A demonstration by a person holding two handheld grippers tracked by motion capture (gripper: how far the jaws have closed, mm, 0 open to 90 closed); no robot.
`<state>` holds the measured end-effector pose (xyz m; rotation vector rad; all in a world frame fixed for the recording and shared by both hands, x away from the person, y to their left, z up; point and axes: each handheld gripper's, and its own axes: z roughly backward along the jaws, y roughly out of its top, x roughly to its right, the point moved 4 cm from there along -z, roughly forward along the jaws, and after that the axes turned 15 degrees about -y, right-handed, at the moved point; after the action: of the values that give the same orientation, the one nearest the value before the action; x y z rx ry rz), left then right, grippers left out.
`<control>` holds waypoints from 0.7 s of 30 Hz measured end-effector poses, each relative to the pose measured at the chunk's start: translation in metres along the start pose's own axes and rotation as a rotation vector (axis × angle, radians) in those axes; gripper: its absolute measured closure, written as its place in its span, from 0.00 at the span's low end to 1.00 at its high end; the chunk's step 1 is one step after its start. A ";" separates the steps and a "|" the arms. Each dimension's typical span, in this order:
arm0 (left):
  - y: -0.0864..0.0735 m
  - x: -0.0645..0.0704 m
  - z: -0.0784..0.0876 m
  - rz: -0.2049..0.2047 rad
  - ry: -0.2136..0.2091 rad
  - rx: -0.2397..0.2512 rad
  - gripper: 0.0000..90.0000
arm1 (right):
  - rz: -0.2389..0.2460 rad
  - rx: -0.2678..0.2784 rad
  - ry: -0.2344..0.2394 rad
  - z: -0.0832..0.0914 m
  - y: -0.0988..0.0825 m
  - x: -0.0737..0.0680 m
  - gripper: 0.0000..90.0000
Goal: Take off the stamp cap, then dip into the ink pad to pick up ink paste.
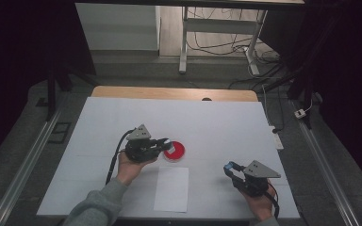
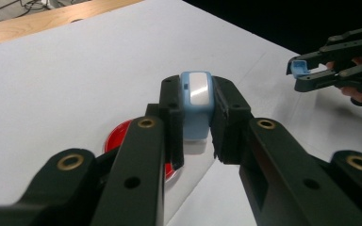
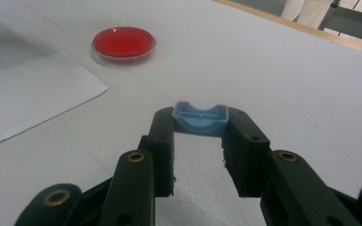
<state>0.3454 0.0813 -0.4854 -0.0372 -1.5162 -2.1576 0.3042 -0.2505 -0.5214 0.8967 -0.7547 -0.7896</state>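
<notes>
Over the white table (image 1: 217,122), I had my left gripper (image 1: 166,143) clamped tight on a small blue-and-white block (image 2: 196,101), holding it just above the near edge of the red dish (image 1: 175,151). My right gripper (image 1: 229,167) stood well apart toward the table's near right corner, its jaws pressed onto a blue cap (image 3: 201,118) pinched at the very tips and lifted clear of the surface. A white sheet of paper (image 1: 171,189) lay flat between my two hands, just beside the dish.
</notes>
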 end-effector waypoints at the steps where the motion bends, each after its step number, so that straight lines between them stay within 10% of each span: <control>1: 0.000 -0.001 -0.001 0.000 0.003 -0.003 0.84 | 0.002 0.002 0.001 0.000 0.000 0.000 0.72; 21: -0.005 -0.021 -0.018 0.020 0.032 -0.049 0.84 | 0.000 -0.005 0.003 -0.001 0.000 -0.001 0.72</control>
<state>0.3665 0.0741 -0.5030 -0.0335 -1.4396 -2.1691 0.3041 -0.2496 -0.5221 0.8936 -0.7500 -0.7895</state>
